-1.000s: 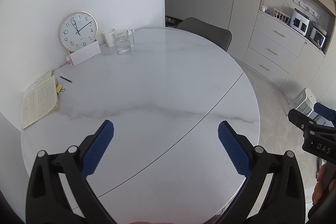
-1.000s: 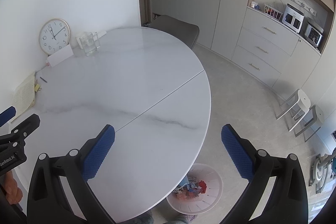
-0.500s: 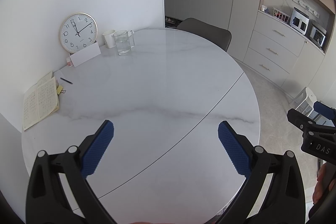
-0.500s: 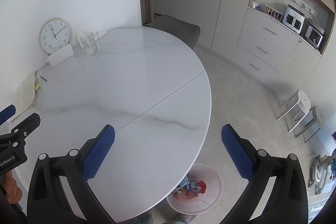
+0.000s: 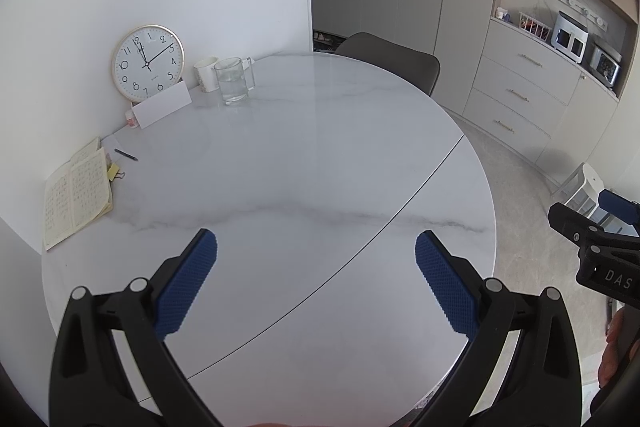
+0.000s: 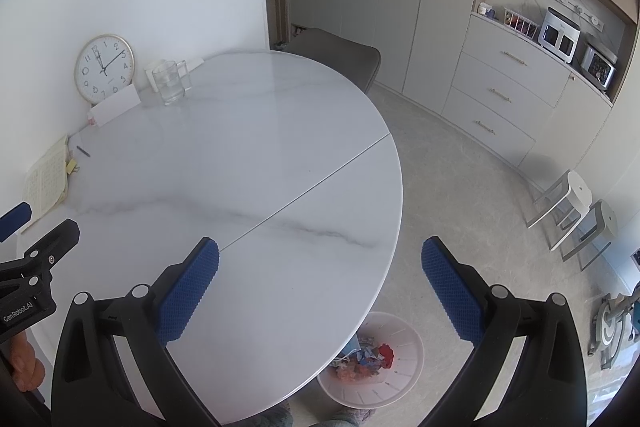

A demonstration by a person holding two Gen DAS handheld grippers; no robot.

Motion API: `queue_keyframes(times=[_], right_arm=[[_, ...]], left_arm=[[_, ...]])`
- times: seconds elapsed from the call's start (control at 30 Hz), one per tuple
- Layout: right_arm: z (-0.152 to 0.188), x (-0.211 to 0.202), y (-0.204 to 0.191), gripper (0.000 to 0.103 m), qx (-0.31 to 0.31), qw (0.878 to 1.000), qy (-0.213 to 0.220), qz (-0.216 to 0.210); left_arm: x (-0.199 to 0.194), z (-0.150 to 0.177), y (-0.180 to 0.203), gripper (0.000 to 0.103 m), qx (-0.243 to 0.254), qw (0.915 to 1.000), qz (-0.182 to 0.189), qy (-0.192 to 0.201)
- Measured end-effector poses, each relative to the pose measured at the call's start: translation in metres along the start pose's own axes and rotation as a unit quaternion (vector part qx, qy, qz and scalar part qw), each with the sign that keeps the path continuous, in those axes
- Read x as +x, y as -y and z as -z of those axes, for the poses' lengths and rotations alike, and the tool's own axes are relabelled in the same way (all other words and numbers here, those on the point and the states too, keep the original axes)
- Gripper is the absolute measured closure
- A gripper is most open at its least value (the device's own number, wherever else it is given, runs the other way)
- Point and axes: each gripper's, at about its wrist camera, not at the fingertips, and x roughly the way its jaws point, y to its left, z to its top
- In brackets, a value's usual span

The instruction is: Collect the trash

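You are holding your left gripper (image 5: 316, 275) over the white marble table (image 5: 300, 155), its two blue-padded fingers spread wide apart around nothing. At the far left are lying one open notebook (image 5: 76, 193), one pen (image 5: 126, 155) and one wall clock (image 5: 147, 62) leaning on the wall, then one white cup (image 5: 206, 73) beside one glass pitcher (image 5: 232, 81). Your right gripper (image 6: 320, 277) is also gaping wide and gripping nothing, hanging above the table's near edge. Only the right wrist view is showing the white wastebasket (image 6: 412, 375) on the floor under that edge, with the collected trash (image 6: 366, 357) sitting inside it, and two white stools (image 6: 576, 207) at the right.
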Motion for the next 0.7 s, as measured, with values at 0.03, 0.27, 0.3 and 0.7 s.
queue_keyframes(times=[0.03, 0.27, 0.3, 0.7], right_arm=[[-0.0005, 0.0005, 0.0008, 0.002, -0.001, 1.000, 0.000, 0.000], [-0.0003, 0.0006, 0.0020, 0.002, -0.001, 1.000, 0.000, -0.002], [-0.0001, 0.0010, 0.0021, 0.002, -0.001, 1.000, -0.001, -0.002], [0.0003, 0.0026, 0.0050, 0.002, -0.001, 1.000, -0.004, -0.002]], left_arm=[[0.0001, -0.0002, -0.0002, 0.008, 0.000, 1.0000, 0.000, 0.000], [0.0003, 0.0006, 0.0005, 0.008, 0.000, 1.0000, 0.000, 0.000], [0.0006, 0.0008, 0.0007, 0.008, -0.001, 1.0000, 0.000, 0.000], [0.0031, 0.0026, -0.0013, 0.008, 0.000, 1.0000, 0.002, -0.003]])
